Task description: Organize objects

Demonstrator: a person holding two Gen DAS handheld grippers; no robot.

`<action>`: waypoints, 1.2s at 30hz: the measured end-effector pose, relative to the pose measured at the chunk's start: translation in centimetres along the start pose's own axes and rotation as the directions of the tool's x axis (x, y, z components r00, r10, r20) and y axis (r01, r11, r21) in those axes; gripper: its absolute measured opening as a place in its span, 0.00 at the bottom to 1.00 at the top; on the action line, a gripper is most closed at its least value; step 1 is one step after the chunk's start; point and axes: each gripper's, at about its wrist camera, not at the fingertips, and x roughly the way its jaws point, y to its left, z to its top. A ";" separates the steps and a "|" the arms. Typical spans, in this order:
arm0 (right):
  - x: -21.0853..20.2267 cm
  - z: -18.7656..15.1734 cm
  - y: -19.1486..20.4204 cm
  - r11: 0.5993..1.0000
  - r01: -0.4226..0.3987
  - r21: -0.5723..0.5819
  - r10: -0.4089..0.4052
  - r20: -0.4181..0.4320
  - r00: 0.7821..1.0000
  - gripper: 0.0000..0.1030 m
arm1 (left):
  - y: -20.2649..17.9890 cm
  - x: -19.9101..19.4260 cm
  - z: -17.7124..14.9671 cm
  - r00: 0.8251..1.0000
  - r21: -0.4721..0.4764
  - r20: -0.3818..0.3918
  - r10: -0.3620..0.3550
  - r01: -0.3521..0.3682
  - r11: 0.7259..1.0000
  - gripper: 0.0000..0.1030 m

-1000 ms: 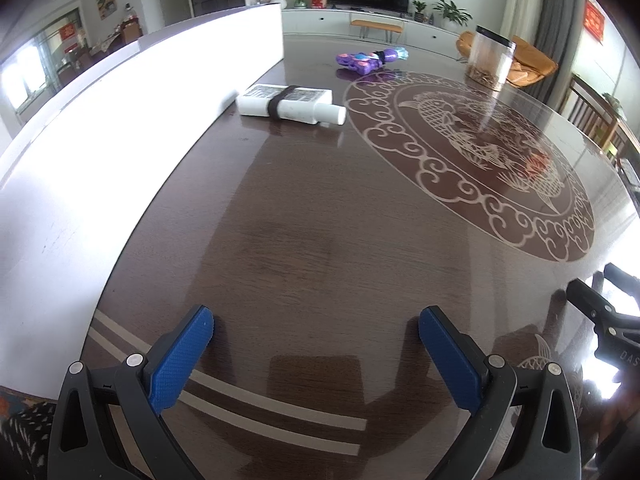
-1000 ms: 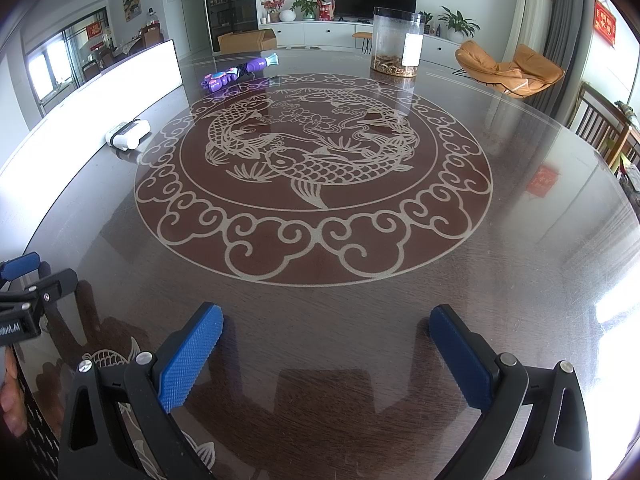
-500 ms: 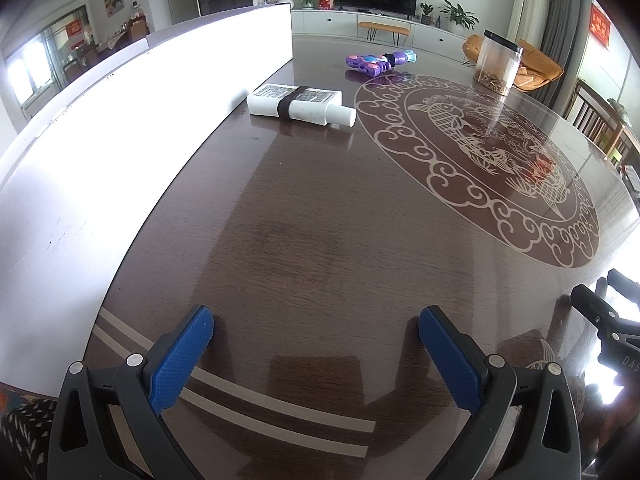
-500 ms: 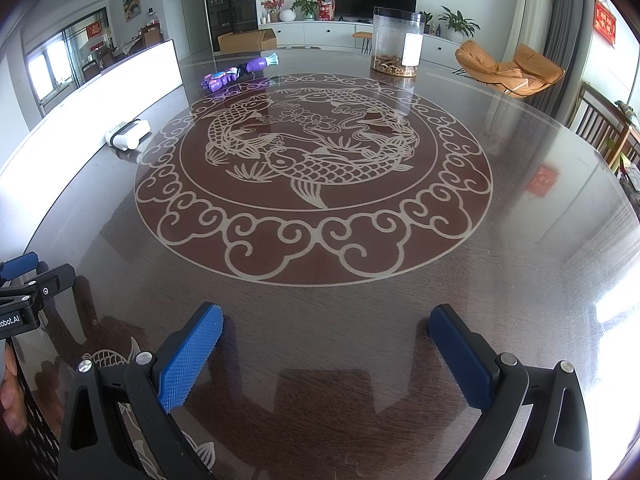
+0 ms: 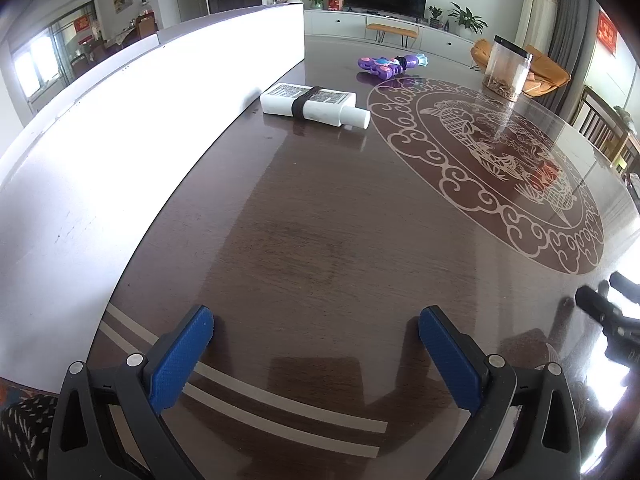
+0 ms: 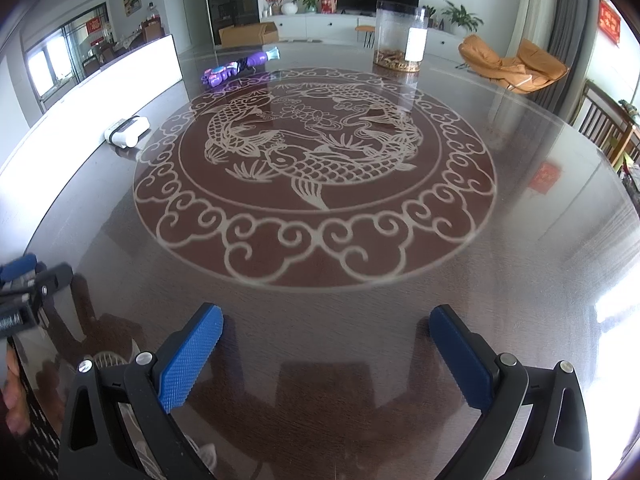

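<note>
A white panel [image 5: 132, 128] runs along the left rim of the dark round table [image 5: 320, 240], and bare wood lies open ahead of both tools. The left hand-held gripper [image 5: 316, 340] hovers low with its blue fingers spread and empty. Well ahead of it, beside the panel, a white bottle [image 5: 314, 105] lies on its side. Farther back rests a purple toy [image 5: 390, 65]. The right hand-held gripper [image 6: 326, 338] is likewise spread and empty, near the table's front edge. At the far rim stands a clear jar [image 6: 399, 40] with brownish bits at its bottom.
</note>
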 end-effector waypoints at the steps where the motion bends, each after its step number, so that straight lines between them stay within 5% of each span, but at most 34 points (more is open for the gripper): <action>1: 0.1 1.0 0.1 1.000 -0.015 -0.004 0.015 0.006 1.000 1.00 | 0.1 0.0 0.1 1.000 -0.005 0.000 0.003 -0.003 1.000 1.00; 10: 5.2 16.5 6.6 0.973 -0.036 -0.227 0.050 0.058 0.997 1.00 | 1.0 0.2 0.2 0.999 -0.058 -0.003 0.035 -0.035 0.998 1.00; 14: 10.5 24.8 9.0 0.987 -0.107 -0.118 0.107 -0.009 0.994 0.99 | 1.7 0.3 0.3 0.999 -0.088 -0.007 0.051 -0.051 0.995 1.00; 19: 15.2 30.6 10.3 0.989 -0.129 0.073 0.132 -0.043 0.990 0.94 | 1.9 0.5 0.5 0.999 -0.093 -0.008 0.054 -0.054 0.994 1.00; 25: 19.1 32.7 10.7 0.985 -0.048 0.165 0.067 -0.112 0.991 0.80 | 1.9 0.6 0.6 0.998 -0.092 -0.009 0.055 -0.056 0.994 1.00; 27: 19.9 32.8 10.9 0.985 -0.036 0.167 0.059 -0.136 0.989 0.62 | 1.9 0.6 0.6 0.998 -0.092 -0.009 0.055 -0.056 0.994 1.00; 29: 20.1 32.6 11.0 0.985 -0.049 0.167 0.072 -0.135 0.988 0.60 | 1.9 0.6 0.6 0.998 -0.092 -0.008 0.056 -0.056 0.994 1.00; 30: 20.0 32.3 11.2 0.987 -0.051 0.151 0.071 -0.130 0.989 0.50 | 1.9 0.6 0.6 0.998 -0.093 -0.008 0.056 -0.057 0.994 1.00; 32: 19.7 31.7 12.3 0.997 -0.044 0.058 0.051 -0.124 0.991 0.28 | 1.9 0.6 0.6 0.998 -0.093 -0.008 0.056 -0.057 0.994 1.00; 36: 17.4 28.2 17.2 0.953 -0.081 -0.292 0.057 -0.092 0.994 0.22 | 2.0 0.8 0.8 0.998 -0.093 -0.007 0.055 -0.056 0.994 1.00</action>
